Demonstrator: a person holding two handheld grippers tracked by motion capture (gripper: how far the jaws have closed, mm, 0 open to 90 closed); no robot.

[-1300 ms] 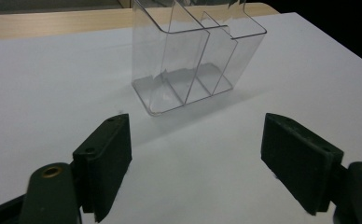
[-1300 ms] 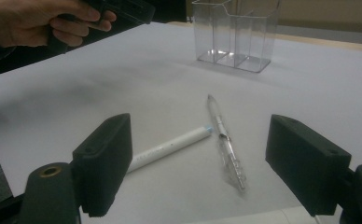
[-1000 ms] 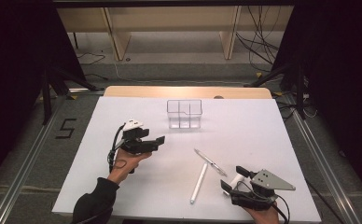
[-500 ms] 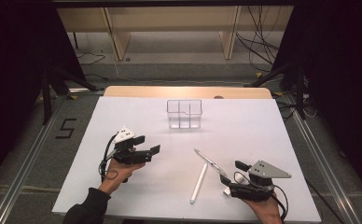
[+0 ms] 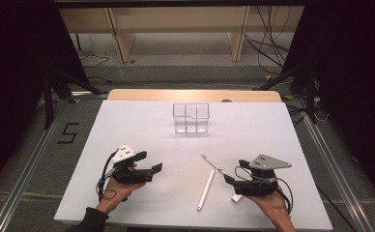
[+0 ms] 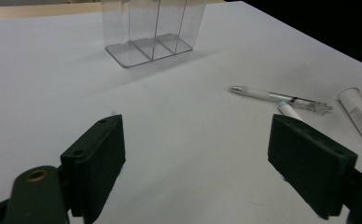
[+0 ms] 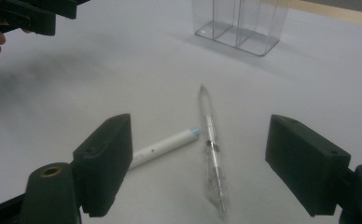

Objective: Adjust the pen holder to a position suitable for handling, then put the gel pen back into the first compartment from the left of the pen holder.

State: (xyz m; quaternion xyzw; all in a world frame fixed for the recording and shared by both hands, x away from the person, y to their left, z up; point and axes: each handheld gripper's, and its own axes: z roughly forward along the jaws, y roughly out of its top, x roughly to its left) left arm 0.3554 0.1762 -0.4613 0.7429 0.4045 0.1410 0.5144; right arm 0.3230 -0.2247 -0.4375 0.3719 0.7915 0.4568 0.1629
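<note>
— What are you working over right now?

— I'm hovering over the white table [image 5: 127, 125], with the clear organizer [image 5: 191, 117] standing at the far middle, its compartments empty. My left gripper [image 5: 151, 167] is hanging at the near left, my right gripper [image 5: 235, 171] at the near right. Both sets of jaws are standing wide, gripping nothing.

— And what are you after?

— The clear pen [image 7: 212, 140], I judge. In the right gripper view it is lying flat on the table between my right jaws and just beyond them, tip pointing toward the organizer. The white pen [image 7: 163, 147] is lying at an angle to its left, its blue-tipped end almost touching the clear one, and its near end running behind my left-hand jaw. A small white tube [image 6: 359, 115] is lying near my right hand.

— What could be going wrong from here?

— I'm risking closing on both pens at once, since they are lying so near each other. A thin, smooth barrel flat on the table could also roll or skid off my pads if I'm coming down tilted.
</note>
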